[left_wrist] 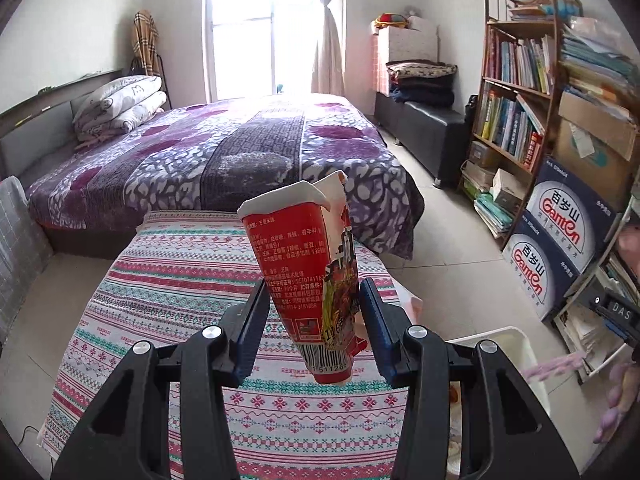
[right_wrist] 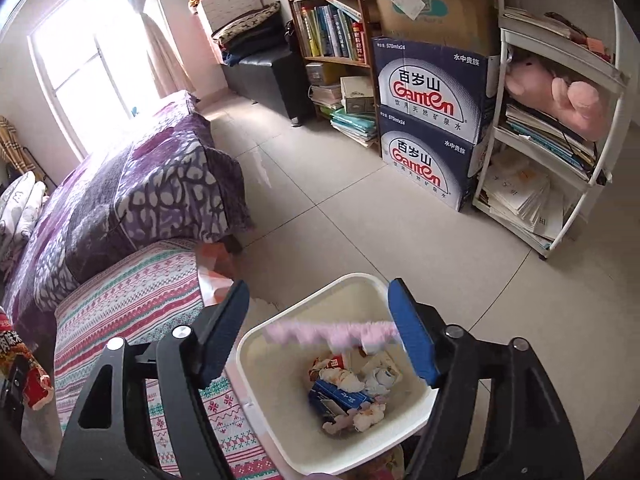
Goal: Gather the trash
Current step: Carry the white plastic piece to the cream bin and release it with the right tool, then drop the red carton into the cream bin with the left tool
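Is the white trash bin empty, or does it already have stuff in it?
Partly filled: the white trash bin holds crumpled wrappers and a blue carton at the bottom, well below its rim.

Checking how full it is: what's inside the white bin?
The white bin holds crumpled wrappers, a blue carton and tissue scraps; a blurred pink strip covers part; its bottom is hidden.
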